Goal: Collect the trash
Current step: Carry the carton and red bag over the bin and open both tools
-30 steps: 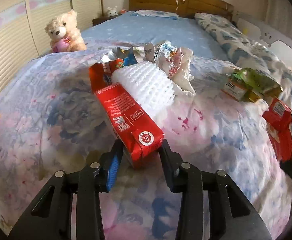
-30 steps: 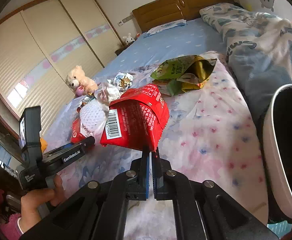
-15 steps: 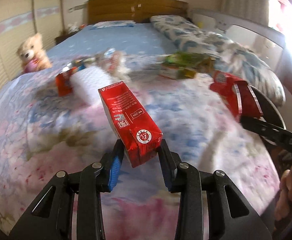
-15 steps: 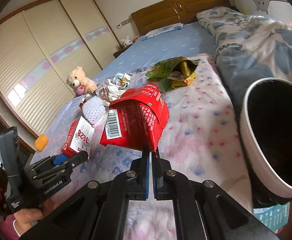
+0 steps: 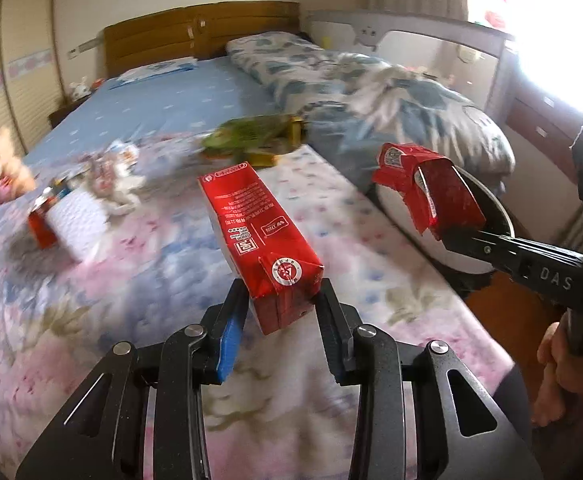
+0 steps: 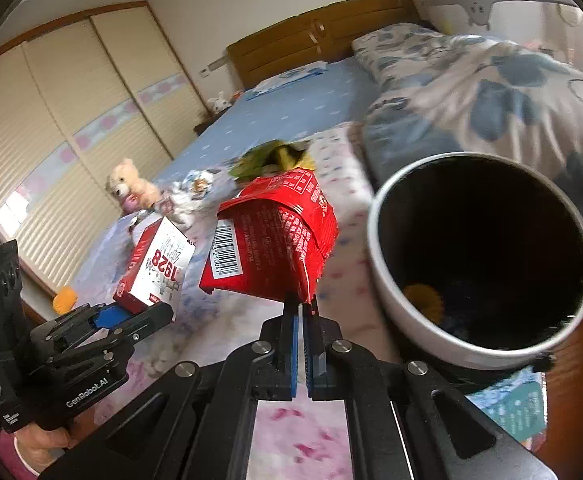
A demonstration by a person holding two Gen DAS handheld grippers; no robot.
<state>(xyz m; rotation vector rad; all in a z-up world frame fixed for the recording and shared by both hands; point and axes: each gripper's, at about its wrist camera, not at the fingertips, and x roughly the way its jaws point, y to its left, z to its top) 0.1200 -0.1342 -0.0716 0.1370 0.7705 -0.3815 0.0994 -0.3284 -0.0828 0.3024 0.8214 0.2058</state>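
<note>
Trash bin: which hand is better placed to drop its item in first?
Right. The right tool holds the red wrapper beside the trash bin rim. The left tool, gripping the red carton, is farther from it, over the bed.

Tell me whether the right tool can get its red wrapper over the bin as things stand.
Probably yes: the right tool holds the red wrapper beside the bin, with nothing between them.

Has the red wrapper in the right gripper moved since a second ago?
Yes. The red wrapper, pinched by the right gripper, has travelled toward the white bin, leaving the green bag on the bed behind.
</note>
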